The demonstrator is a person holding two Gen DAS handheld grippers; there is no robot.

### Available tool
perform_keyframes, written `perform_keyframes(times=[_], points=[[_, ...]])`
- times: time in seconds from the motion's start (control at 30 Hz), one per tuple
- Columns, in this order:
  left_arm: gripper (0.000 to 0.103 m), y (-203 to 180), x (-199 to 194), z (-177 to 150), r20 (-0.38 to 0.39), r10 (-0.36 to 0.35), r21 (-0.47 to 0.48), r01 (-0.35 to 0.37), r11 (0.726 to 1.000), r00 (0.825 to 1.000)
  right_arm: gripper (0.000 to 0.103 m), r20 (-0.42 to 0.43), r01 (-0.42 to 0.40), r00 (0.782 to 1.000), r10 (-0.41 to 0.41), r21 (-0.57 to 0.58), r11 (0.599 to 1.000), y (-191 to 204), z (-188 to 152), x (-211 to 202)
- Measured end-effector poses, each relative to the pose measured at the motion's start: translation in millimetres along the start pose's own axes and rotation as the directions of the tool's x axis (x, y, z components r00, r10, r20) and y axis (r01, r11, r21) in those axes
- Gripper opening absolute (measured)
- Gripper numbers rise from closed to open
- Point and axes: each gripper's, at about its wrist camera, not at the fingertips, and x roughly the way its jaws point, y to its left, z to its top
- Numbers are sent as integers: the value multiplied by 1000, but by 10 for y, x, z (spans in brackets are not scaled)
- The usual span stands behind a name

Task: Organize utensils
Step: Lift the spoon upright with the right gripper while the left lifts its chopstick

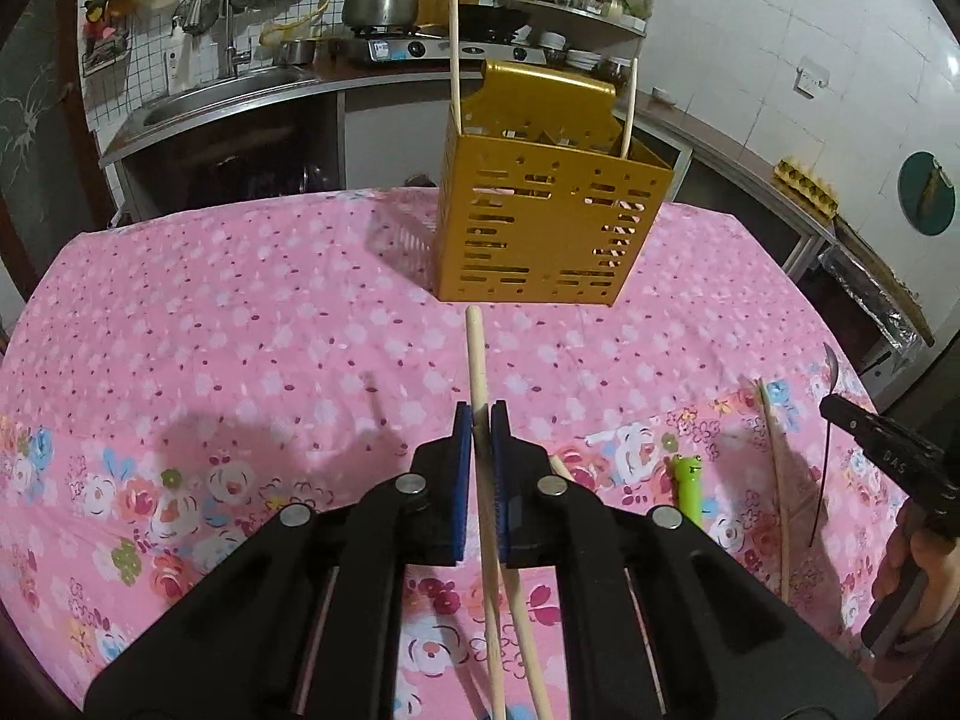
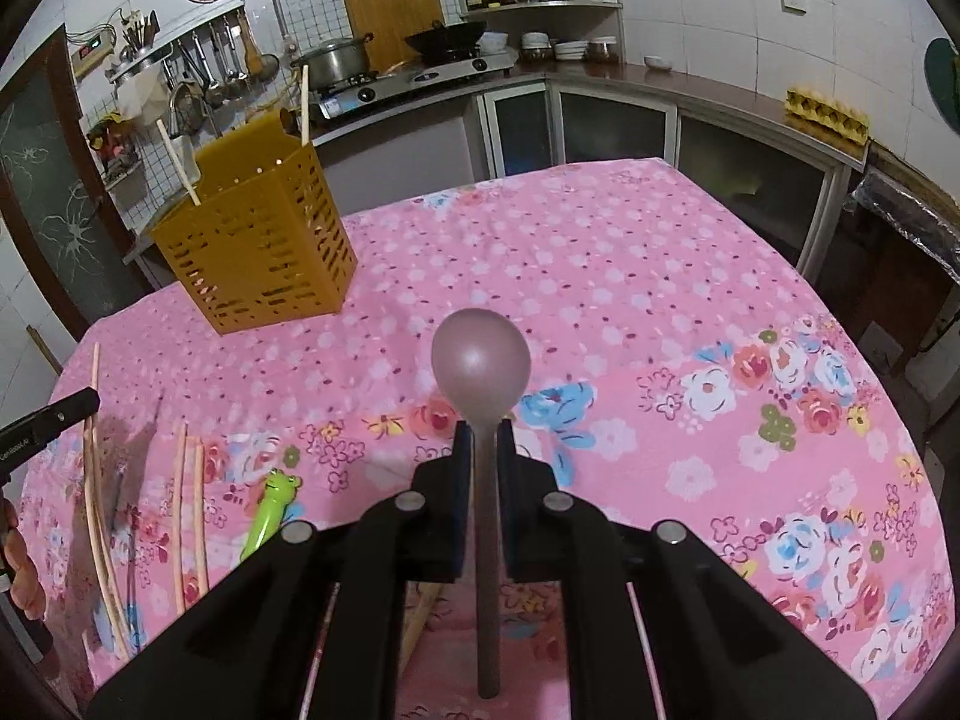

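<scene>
Chopstick (image 1: 480, 372) is pinched between the blue fingers (image 1: 463, 480) of the left gripper (image 1: 482, 420), held near its middle so that the far end points toward the holder (image 1: 540, 222). I judge this grip is chosen so the stick can be tipped upright and dropped into a compartment. The right gripper (image 2: 485, 438) is closed on the handle of a spoon (image 2: 480, 360), bowl forward and above the cloth, probably for the same reason: the long handle can go down into the holder first or last, as the person decides.

The holder stands on the far part of the counter (image 1: 240, 312), to the left in the right wrist view. It is golden, with slots in its walls, and two chopsticks already stand in it, leaning at the corners. So the task is partly done, I think.

On the near part of the counter several chopsticks (image 2: 180, 516) lie flat, close together, beside a green frog-shaped thing (image 2: 273, 510); I cannot tell what utensil it is. They lie between the two grippers.

The counter is covered by a pink flowered cloth with some soft folds. Behind it is a kitchen: a sink (image 1: 228, 96) with hanging ladles, a stove with a pot (image 1: 381, 3) and a wok, a corner shelf with bottles, white tiled walls, and an egg tray (image 2: 828, 111) at the right.
</scene>
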Motion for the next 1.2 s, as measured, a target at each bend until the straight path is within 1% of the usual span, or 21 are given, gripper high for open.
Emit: perform_keyframes(times=[0.13, 0.23, 0.3, 0.37, 0.47, 0.53, 0.6, 0.8, 0.9, 1.0, 1.07, 1.2], points=[[5, 43, -3, 22, -1, -14, -13, 14, 1000, 1000, 8, 0, -8, 1000, 8, -1, 1000, 15, 3, 7], [5, 83, -27, 36, 12, -21, -25, 21, 999, 1000, 8, 6, -10, 1000, 10, 2, 1000, 21, -1, -7], [0, 93, -70, 43, 32, -23, -26, 24, 999, 999, 8, 14, -9, 1000, 9, 2, 1000, 15, 5, -20], [0, 83, -89, 63, 33, -17, -17, 18, 1000, 999, 8, 15, -8, 1000, 8, 2, 1000, 18, 18, -24], [0, 87, -22, 96, 1, -6, -11, 6, 1000, 1000, 8, 6, -2, 1000, 2, -8, 1000, 34, 23, -17], [0, 97, 100, 105, -46, -8, -8, 8, 1000, 999, 8, -9, 7, 1000, -7, -16, 1000, 40, 9, 14], [0, 122, 270, 89, -103, -9, -23, 7, 1000, 995, 8, -31, 13, 999, -13, -18, 1000, 32, -7, 72], [0, 138, 687, 58, -188, 25, -21, -29, 999, 982, 8, -78, 36, 996, -38, -25, 999, -1, -46, 278], [0, 125, 819, 31, -205, 52, -8, -55, 998, 977, 8, -87, 47, 995, -49, -25, 999, -23, -55, 325], [0, 108, 916, 17, -211, 56, -1, -57, 998, 976, 8, -96, 54, 994, -56, -21, 998, -41, -47, 375], [5, 69, 947, 38, -213, 62, 14, -60, 998, 975, 8, -105, 57, 993, -59, -26, 998, -40, -41, 421], [5, 44, 1001, 51, -226, 69, 13, -68, 998, 972, 8, -120, 57, 991, -60, -32, 998, -32, -49, 481]])
